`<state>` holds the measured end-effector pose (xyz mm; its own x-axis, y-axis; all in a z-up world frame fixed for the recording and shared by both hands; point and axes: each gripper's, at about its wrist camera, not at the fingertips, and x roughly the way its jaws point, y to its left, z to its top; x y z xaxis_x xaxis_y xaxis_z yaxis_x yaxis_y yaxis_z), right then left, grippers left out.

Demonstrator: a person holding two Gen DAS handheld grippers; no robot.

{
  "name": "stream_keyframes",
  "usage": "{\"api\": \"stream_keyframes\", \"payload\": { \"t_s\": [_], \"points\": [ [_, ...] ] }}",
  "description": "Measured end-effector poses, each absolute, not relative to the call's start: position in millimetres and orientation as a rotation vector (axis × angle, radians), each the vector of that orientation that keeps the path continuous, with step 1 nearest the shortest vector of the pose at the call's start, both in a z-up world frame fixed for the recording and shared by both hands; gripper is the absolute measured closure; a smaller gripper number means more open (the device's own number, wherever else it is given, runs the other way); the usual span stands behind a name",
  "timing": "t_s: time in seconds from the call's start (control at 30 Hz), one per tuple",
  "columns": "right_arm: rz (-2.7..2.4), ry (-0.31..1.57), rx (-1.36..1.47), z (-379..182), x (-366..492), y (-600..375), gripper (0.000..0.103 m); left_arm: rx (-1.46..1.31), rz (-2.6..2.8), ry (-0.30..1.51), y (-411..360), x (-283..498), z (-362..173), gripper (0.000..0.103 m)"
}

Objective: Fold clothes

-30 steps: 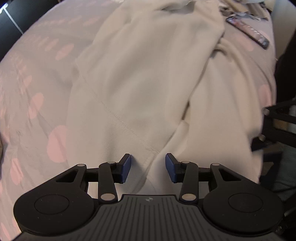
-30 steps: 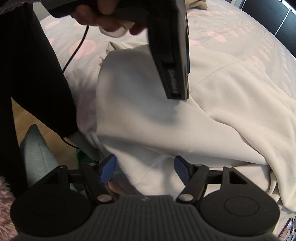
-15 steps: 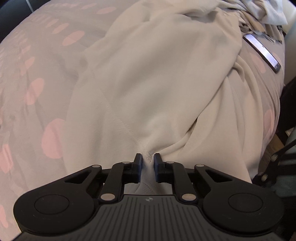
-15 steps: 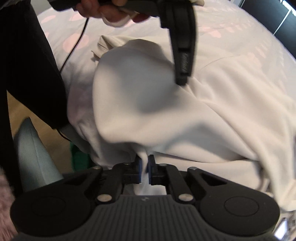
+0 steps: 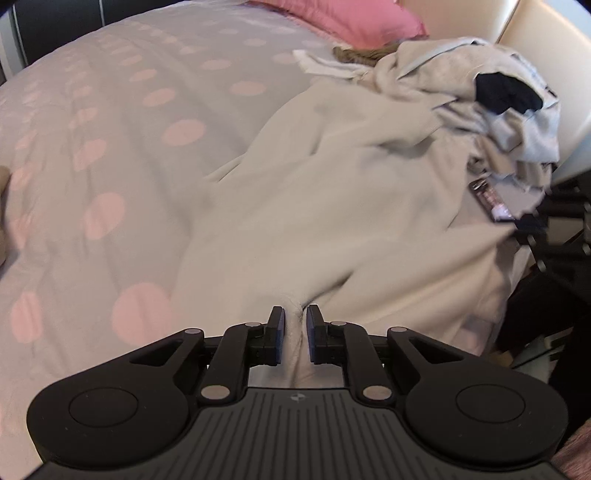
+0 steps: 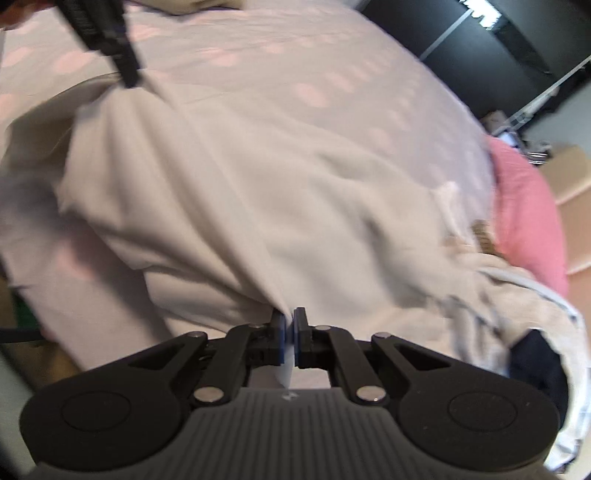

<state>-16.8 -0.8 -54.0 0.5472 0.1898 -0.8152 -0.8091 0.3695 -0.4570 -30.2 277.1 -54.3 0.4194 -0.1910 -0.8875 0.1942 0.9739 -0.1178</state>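
A cream sweatshirt [image 5: 332, 206] lies spread over the bed, its hem pulled toward me. My left gripper [image 5: 294, 325] is shut on a pinch of that hem, with cloth bunched between the blue pads. In the right wrist view the same sweatshirt [image 6: 258, 192] stretches taut between both tools. My right gripper [image 6: 289, 332] is shut on another part of its edge. The left gripper [image 6: 127, 79] shows there at the upper left, clamped on the fabric. In the left wrist view the right gripper [image 5: 524, 227] appears at the right edge, holding the cloth.
The bed has a grey cover with pink dots [image 5: 110, 166]. A pile of crumpled clothes [image 5: 480, 96] with a black item sits near the pink pillow [image 5: 351, 18]. A phone [image 5: 493, 201] lies beside the pile. The bed's edge runs along the right.
Both grippers went from open to shut on the sweatshirt's hem. They have since lifted and pulled the hem apart, stretching the cloth and swinging the views toward the pillow end.
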Motion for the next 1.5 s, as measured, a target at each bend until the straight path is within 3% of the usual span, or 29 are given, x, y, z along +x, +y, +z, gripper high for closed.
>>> {"api": "stream_keyframes", "payload": {
  "t_s": [0.33,0.43,0.63,0.77,0.9,0.97,1.07,1.5],
  "points": [
    [0.345,0.722,-1.064,-74,58,-42,0.103,0.149,-0.124,1.157,284,-4,-66,0.097],
    [0.381,0.819,-0.942,-75,74,-58,0.103,0.172,-0.079,1.191,294,-2,-76,0.097],
    [0.626,0.809,-0.937,-88,55,-42,0.103,0.247,-0.119,1.183,295,-19,-78,0.098],
    [0.699,0.771,-0.981,-92,39,-30,0.1,0.36,-0.197,1.103,283,-41,-59,0.088],
    [0.754,0.735,-1.017,-94,24,-20,0.087,0.541,-0.31,1.025,257,-70,-46,0.082],
    [0.782,0.716,-1.035,-95,16,-15,0.078,0.656,-0.38,0.99,240,-86,-45,0.071],
    [0.805,0.709,-1.036,-97,9,-13,0.074,0.844,-0.487,0.944,213,-108,-50,0.059],
    [0.921,0.615,-1.159,-97,-8,-17,0.053,1.57,-0.836,0.786,168,-164,-148,0.05]
  ]
}}
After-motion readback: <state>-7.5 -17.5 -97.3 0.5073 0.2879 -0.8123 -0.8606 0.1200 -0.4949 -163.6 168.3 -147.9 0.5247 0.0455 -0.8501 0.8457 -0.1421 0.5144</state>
